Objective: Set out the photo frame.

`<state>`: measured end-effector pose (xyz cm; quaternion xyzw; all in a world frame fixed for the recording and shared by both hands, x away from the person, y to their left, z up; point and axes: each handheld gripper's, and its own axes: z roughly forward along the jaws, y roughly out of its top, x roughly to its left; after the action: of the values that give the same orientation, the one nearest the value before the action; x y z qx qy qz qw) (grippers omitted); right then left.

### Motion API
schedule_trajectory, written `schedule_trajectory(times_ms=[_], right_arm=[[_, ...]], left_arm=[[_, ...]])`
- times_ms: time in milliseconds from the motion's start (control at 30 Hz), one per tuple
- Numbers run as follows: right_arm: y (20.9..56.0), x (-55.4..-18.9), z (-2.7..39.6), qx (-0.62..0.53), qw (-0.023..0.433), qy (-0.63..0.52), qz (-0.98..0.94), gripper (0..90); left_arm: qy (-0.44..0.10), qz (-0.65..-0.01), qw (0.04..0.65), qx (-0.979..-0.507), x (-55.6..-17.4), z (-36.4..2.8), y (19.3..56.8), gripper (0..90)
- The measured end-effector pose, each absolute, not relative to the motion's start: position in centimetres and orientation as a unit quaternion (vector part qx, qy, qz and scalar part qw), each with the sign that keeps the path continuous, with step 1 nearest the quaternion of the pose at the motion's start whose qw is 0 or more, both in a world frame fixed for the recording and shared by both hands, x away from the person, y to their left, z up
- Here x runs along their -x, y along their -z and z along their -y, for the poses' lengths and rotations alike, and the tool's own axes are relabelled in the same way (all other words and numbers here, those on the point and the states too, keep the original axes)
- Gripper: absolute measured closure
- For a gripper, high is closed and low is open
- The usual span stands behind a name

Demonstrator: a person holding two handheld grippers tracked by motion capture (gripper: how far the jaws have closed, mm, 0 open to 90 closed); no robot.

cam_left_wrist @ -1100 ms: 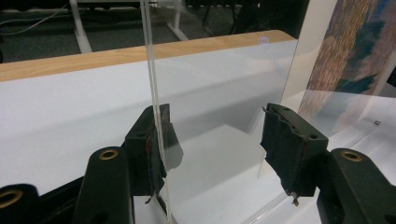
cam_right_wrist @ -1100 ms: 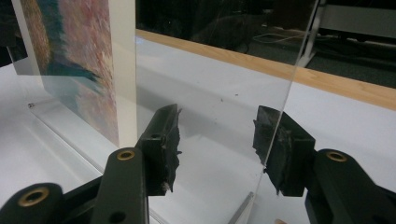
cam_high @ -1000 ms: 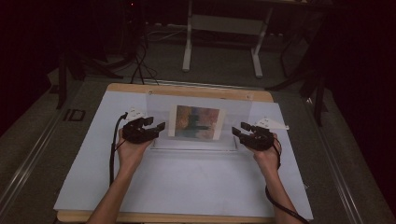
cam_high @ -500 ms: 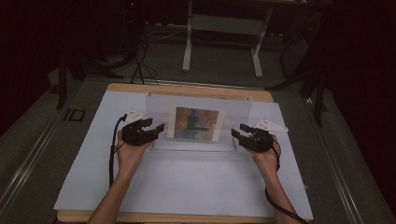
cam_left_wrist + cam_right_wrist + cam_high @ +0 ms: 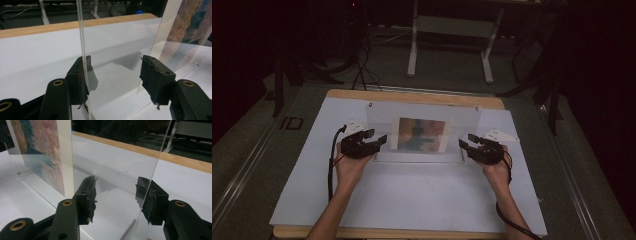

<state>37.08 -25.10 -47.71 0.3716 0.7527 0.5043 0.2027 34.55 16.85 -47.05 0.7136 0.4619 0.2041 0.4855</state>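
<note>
Acrylic frame (image 5: 422, 131) with picture insert (image 5: 421, 134) stands more upright on bench (image 5: 412, 200) than second ago. Left gripper (image 5: 379, 140) and right gripper (image 5: 463, 145) wide apart, straddling panel edges, not clamped. Likely standing-up nearly complete.

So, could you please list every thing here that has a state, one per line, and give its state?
Clear acrylic frame: tilted up off the table, its near edge low.
Picture: inside the frame, facing the person.
Left tool: open, jaws astride the frame's side edge.
Right tool: open, jaws astride the other side edge.
White sheet: lying flat on the table.
</note>
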Motion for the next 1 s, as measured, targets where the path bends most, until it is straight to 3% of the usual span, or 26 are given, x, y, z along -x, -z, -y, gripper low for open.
schedule_trajectory(times_ms=[1000], right_arm=[[47.9, -35.8, 25.1, -0.362, 0.210, -0.501, -0.758, 52.9]], left_arm=[[-0.193, -0.439, 0.497, -0.723, -34.8, -17.7, 47.4, 42.8]])
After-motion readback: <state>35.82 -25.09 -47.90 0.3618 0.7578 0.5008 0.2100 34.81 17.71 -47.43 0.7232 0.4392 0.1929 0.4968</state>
